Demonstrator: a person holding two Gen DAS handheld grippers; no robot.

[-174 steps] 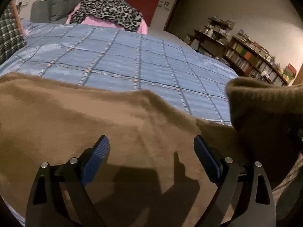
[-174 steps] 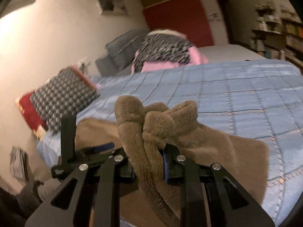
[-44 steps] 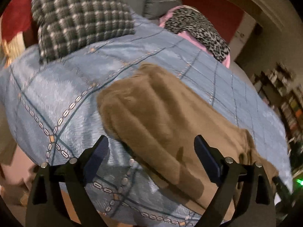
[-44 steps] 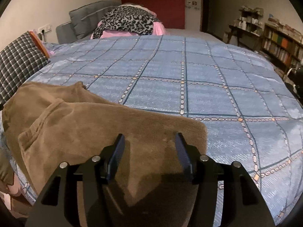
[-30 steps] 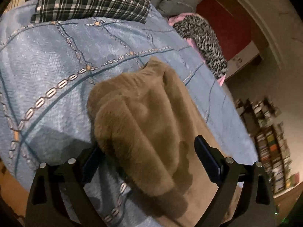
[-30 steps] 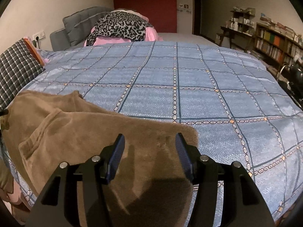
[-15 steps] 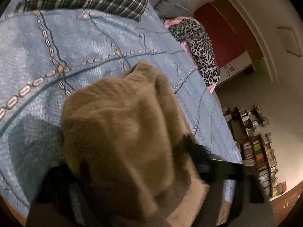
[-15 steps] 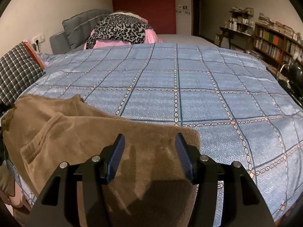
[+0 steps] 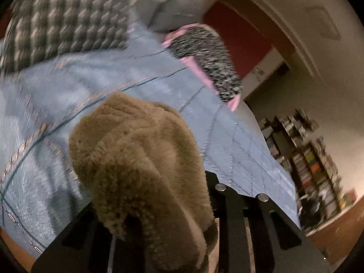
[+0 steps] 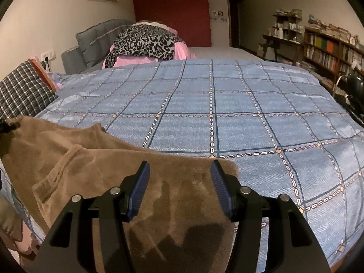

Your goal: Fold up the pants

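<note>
The brown fleece pants [image 10: 91,170] lie along the near edge of the blue checked bedspread [image 10: 227,113]. In the left wrist view one end of the pants [image 9: 141,159] is bunched up and raised off the bedspread [image 9: 45,95]. My left gripper [image 9: 152,195] is closing on that bunch, and the fleece fills the gap and hides the pads. My right gripper [image 10: 179,182] hangs open just above the other end of the pants, its blue pads apart with flat fleece below them.
A plaid pillow [image 10: 20,91] lies at the bed's left corner. Further back sit a leopard-print blanket on pink bedding [image 10: 145,38] and a grey cushion [image 10: 100,36]. Bookshelves [image 10: 329,45] and a dark chair [image 10: 355,86] stand to the right.
My left gripper's jaws closed around the end of the pants and lifted it, bunching the fleece. The right gripper stayed open over the other end.
</note>
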